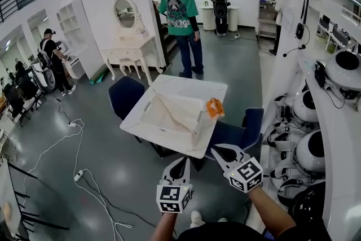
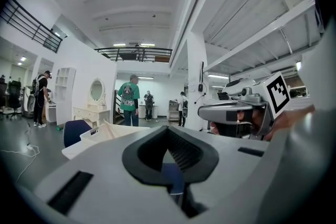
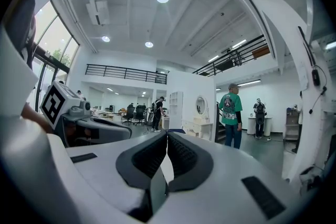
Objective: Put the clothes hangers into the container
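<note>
With your left gripper and right gripper both clenched empty, a careless reach risked shoving the seemingly tipped container off the surface.

At container three o'clock corner, orange item too small to identify; blue chair half hidden behind surface.

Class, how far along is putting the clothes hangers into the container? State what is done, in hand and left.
Done: nothing certain; the white container on the table looks empty inside, with only an orange item at its right rim, too small to identify. In hand: nothing; the left tool and right tool are shut and empty, short of the table. Left: seemingly the whole job.
</note>
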A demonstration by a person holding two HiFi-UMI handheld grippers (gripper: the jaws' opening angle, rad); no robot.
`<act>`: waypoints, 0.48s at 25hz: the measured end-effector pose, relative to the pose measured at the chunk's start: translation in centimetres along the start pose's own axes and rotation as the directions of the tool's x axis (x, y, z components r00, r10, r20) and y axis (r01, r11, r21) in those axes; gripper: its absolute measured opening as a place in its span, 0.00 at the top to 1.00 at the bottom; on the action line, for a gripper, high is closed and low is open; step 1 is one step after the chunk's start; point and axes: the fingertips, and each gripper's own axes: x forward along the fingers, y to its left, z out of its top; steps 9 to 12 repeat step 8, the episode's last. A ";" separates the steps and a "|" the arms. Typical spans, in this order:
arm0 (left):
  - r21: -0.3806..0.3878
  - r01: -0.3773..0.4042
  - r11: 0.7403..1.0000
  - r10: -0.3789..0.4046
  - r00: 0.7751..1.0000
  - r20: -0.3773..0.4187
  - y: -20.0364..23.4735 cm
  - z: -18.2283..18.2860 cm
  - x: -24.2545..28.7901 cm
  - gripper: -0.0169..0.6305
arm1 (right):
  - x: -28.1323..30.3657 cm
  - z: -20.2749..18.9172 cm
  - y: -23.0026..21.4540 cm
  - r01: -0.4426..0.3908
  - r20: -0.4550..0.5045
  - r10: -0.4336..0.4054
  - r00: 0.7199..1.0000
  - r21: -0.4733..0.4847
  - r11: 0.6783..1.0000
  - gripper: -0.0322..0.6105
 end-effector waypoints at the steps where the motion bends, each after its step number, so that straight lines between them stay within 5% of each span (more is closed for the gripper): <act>1: 0.000 0.000 1.000 0.000 1.000 0.002 0.0 0.1 -0.1 0.97 | -0.1 0.0 0.1 0.001 0.000 -0.001 1.000 -0.002 1.000 0.92; 12: -0.002 0.006 1.000 -0.006 1.000 0.002 -0.3 -0.5 -0.3 0.97 | -0.5 -0.4 0.3 0.008 -0.001 -0.008 1.000 -0.003 1.000 0.92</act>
